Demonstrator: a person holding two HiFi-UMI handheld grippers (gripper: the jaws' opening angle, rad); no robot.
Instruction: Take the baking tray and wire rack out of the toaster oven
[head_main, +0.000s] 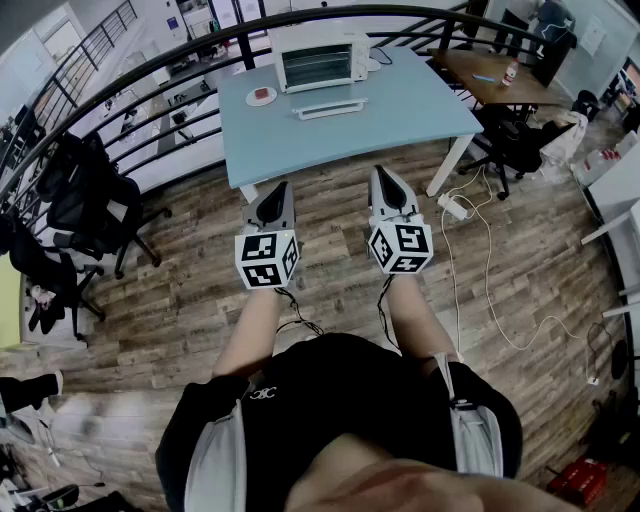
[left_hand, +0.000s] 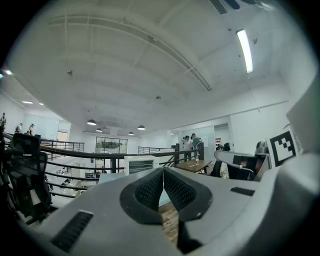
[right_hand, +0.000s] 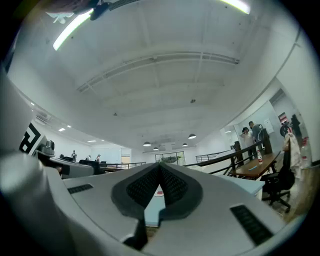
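Note:
A white toaster oven (head_main: 319, 55) stands at the far side of the light blue table (head_main: 400, 105), its door lowered onto the tabletop in front of it. The oven (left_hand: 140, 163) also shows small in the left gripper view, beyond the jaws. My left gripper (head_main: 277, 190) and right gripper (head_main: 383, 176) hang side by side over the wooden floor, short of the table's near edge and well away from the oven. Both are shut with nothing between the pads, as the left gripper (left_hand: 163, 170) and right gripper (right_hand: 159, 166) show in their own views. The tray and rack cannot be made out.
A small white dish with something red (head_main: 262, 95) sits on the table left of the oven. A black railing (head_main: 150, 85) curves behind the table. Office chairs (head_main: 85, 205) stand at the left, a wooden desk (head_main: 495, 75) and chairs at the right. A power strip and cable (head_main: 452, 207) lie on the floor.

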